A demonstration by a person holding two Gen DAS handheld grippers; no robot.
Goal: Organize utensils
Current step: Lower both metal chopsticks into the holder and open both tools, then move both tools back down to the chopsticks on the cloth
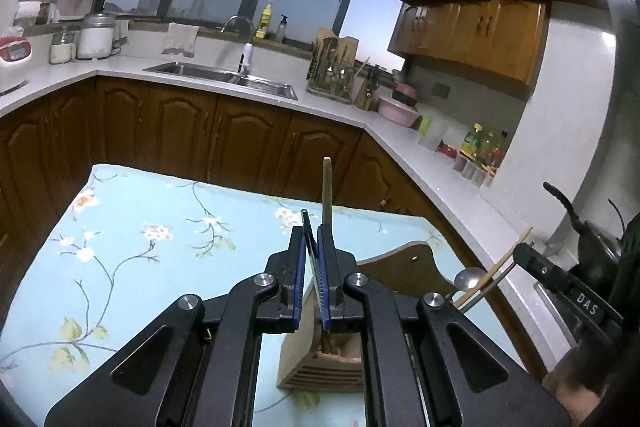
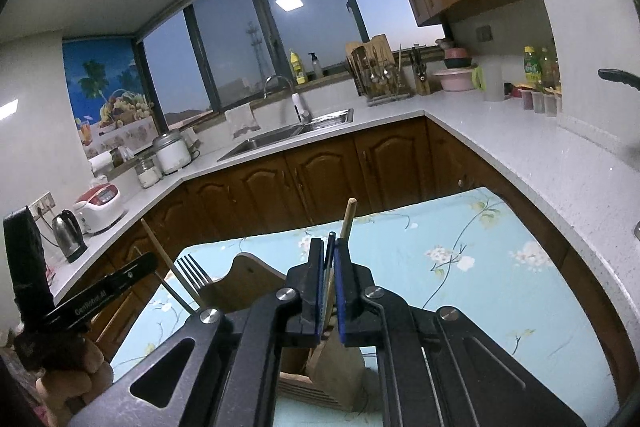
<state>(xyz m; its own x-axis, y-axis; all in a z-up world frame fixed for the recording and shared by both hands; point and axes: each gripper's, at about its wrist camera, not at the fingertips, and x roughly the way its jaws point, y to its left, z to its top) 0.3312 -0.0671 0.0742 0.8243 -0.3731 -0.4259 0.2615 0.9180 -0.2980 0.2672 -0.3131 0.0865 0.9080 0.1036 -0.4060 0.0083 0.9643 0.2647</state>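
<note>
Left wrist view first: the left gripper (image 1: 314, 227) has its blue-padded jaws pinched nearly together on a thin dark utensil handle (image 1: 307, 227), and a wooden chopstick (image 1: 327, 187) sticks straight up just behind the tips. Whether the chopstick is actually in the grip or only standing close behind it, I can't tell. Right under the gripper sits a wooden utensil holder (image 1: 320, 367) with slotted sides, on the table's light blue floral tablecloth (image 1: 140, 227). A curved wooden back panel (image 1: 404, 267) rises just beside the holder. Off to the right, a metal spoon (image 1: 469, 277) and another chopstick (image 1: 496, 267) lean out near the other gripper, whose black body (image 1: 568, 291) reads "DAS".

Right wrist view: the right gripper (image 2: 329, 241) is closed down the same way, narrow, on a thin dark handle (image 2: 330, 247), with a wooden chopstick (image 2: 347, 223) tilted up right next to its tips. Same problem, can't say if that one is gripped. The wooden utensil holder (image 2: 336, 375) is directly below here too. To the left a metal fork (image 2: 194, 271) stands tines up beside a chopstick (image 2: 158, 251), next to the wooden panel (image 2: 248, 283). The other gripper's body (image 2: 100, 291) shows at the left, with the person's hand (image 2: 68, 379) on it.

Further out there's the white countertop (image 2: 500, 147), a steel sink (image 2: 288, 135) with its faucet, brown cabinets, a rice cooker (image 2: 100, 207), a kettle (image 2: 70, 235) and a drying rack (image 2: 380, 75) full of cutlery under the window
</note>
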